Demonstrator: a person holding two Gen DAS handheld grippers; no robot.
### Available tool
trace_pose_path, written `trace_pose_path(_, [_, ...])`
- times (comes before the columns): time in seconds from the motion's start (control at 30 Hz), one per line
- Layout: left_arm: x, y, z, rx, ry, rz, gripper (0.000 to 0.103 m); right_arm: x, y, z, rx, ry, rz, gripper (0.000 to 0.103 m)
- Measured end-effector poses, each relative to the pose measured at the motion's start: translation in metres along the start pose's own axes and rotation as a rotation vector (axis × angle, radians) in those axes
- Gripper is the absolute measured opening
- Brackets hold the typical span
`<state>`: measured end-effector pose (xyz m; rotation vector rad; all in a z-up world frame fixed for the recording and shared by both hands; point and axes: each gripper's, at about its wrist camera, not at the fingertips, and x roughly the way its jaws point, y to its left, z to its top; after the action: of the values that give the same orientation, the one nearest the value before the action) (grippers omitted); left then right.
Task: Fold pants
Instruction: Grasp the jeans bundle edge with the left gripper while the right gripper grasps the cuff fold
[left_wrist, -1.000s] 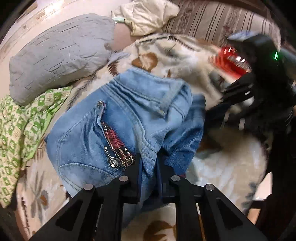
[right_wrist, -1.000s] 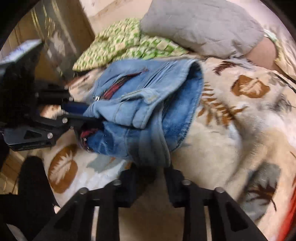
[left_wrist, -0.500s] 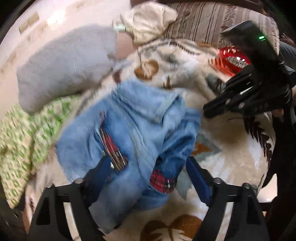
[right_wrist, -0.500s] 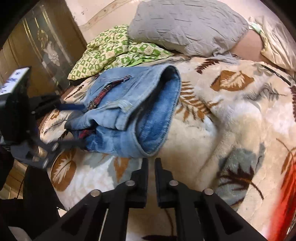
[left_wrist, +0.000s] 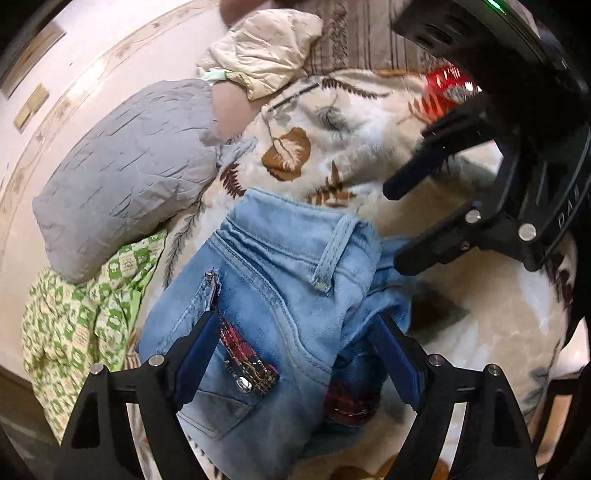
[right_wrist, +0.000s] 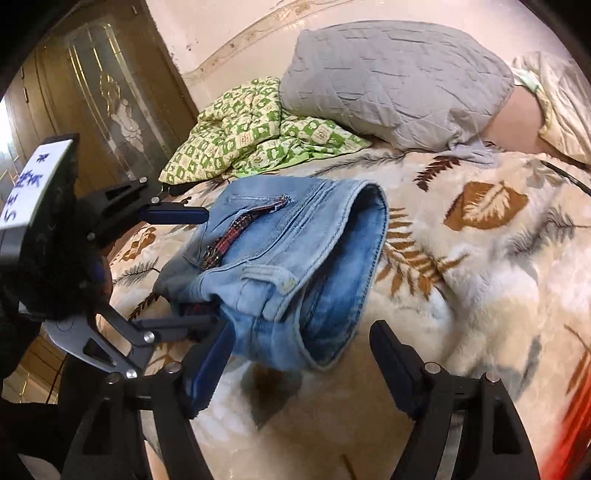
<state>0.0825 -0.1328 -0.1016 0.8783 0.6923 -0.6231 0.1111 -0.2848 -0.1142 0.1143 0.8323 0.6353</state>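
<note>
The light blue jeans lie folded in a compact bundle on the leaf-patterned blanket, a plaid-trimmed zip pocket on top. In the right wrist view the jeans show the waistband opening toward me. My left gripper is open, its fingers spread on either side of the bundle's near end, holding nothing. My right gripper is open and empty, just short of the bundle's near edge. Each gripper shows in the other's view: the right one, the left one.
A grey quilted pillow and a green patterned cloth lie beyond the jeans. A cream pillow and a striped cushion sit at the head of the bed. A red object lies at the blanket's far side. A wooden door stands beside the bed.
Both grippers have let go of the jeans and opened wide. The jeans have dropped onto the blanket as a folded bundle. Both grippers have pulled back slightly.
</note>
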Motion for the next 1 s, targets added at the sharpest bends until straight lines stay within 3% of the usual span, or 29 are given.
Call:
trace_pose_path(0.03, [0.003,-0.001,-0.001,0.011,0.014,0.008,0.084,0.007,-0.001,0.001,0.002,0.021,0.008,0.076])
trace_pose_path(0.07, [0.006,-0.001,-0.002,0.019,0.025,0.006,0.079,0.012,-0.002,0.002,0.003,0.034,0.015,0.067])
trace_pose_path(0.1, [0.011,-0.002,-0.003,0.026,0.049,-0.009,0.061,0.019,-0.002,0.001,-0.002,0.056,0.023,0.061])
trace_pose_path(0.13, [0.018,-0.002,-0.003,0.025,0.092,-0.036,0.048,0.026,-0.001,0.0,-0.003,0.081,0.024,0.041])
trace_pose_path(0.17, [0.022,-0.002,-0.004,0.015,0.12,-0.065,0.026,0.03,-0.002,-0.002,0.004,0.098,0.029,0.023])
trace_pose_path(0.23, [0.027,-0.006,-0.004,0.015,0.132,-0.045,0.023,0.037,-0.003,-0.005,0.024,0.102,0.065,0.012])
trace_pose_path(0.33, [0.02,-0.006,0.002,-0.008,0.12,-0.054,0.016,0.033,-0.001,-0.008,0.021,0.074,0.06,0.008])
trace_pose_path(0.43, [0.01,0.005,0.004,-0.09,0.074,-0.135,0.014,0.018,-0.012,-0.013,0.08,0.018,0.055,0.006])
trace_pose_path(0.47, [0.014,0.007,0.004,-0.109,0.082,-0.155,0.014,0.017,-0.02,-0.017,0.103,0.014,0.014,0.006])
trace_pose_path(0.53, [0.033,-0.004,0.003,-0.088,0.146,-0.142,0.014,0.023,-0.028,-0.021,0.149,0.036,0.027,0.006])
trace_pose_path(0.67, [0.036,-0.016,0.004,-0.072,0.144,-0.1,0.014,0.028,-0.017,-0.022,0.095,0.054,-0.025,0.006])
trace_pose_path(0.8, [0.034,-0.015,0.003,-0.071,0.131,-0.091,0.014,0.028,-0.025,-0.024,0.136,0.049,0.006,0.008])
trace_pose_path(0.93, [0.028,-0.015,0.0,-0.072,0.11,-0.074,0.014,0.012,-0.021,-0.022,0.16,0.03,-0.006,0.014])
trace_pose_path(1.0, [0.026,-0.014,-0.002,-0.08,0.097,-0.063,0.017,0.002,-0.018,-0.021,0.159,0.01,-0.011,0.023])
